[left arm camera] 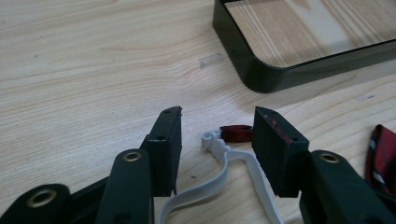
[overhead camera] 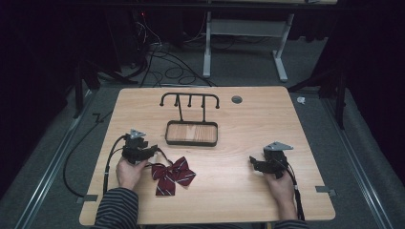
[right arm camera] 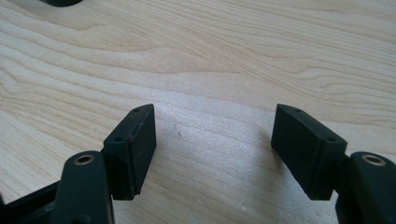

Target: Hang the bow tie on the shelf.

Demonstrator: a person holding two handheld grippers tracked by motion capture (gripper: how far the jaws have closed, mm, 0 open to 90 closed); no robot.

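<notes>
High view, wooden-floored tray (overhead camera: 168, 135) bare, left gripper (overhead camera: 152, 151) spread around bow-tie strap (left arm camera: 224, 163), right gripper (overhead camera: 253, 163) spread.

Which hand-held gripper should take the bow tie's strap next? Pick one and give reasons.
Left. The left hand-held gripper already has its open jaws on either side of the white strap, right beside the bow tie. The right hand-held gripper hovers open over bare table, farther away.

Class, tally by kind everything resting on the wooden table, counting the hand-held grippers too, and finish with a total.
Grippers: 2, left and right
Bow tie with white strap: 1
Black stand with hooks and tray: 1
Total: 4
</notes>
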